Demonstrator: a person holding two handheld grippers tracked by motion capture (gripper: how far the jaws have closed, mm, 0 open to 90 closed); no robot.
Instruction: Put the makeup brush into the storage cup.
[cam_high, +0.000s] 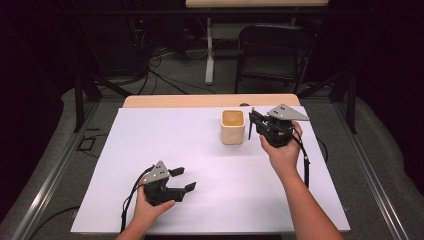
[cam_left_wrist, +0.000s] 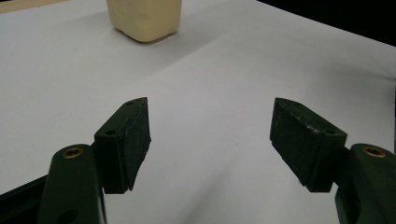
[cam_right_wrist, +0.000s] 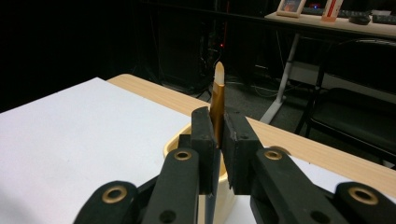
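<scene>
White sheeting (cam_high: 150, 150) covers the table; at about 7 o'clock on it the left gripper (cam_high: 186, 179) rests in the person's left hand (cam_high: 147, 210), its two black jaws standing wide apart with nothing between them, pointing toward 2 o'clock, well apart from the cup. Toward 1 o'clock on the sheet stands the cream square cup (cam_high: 233, 127), upright. Just beside it at its 3 o'clock side the right gripper (cam_right_wrist: 217, 140), held in the right hand (cam_high: 284, 152), has its jaws clamped on a thin gold-handled brush (cam_right_wrist: 217, 100), which stands upright, pale tip at 12 o'clock, over the cup's rim; its lower end is hidden.
</scene>
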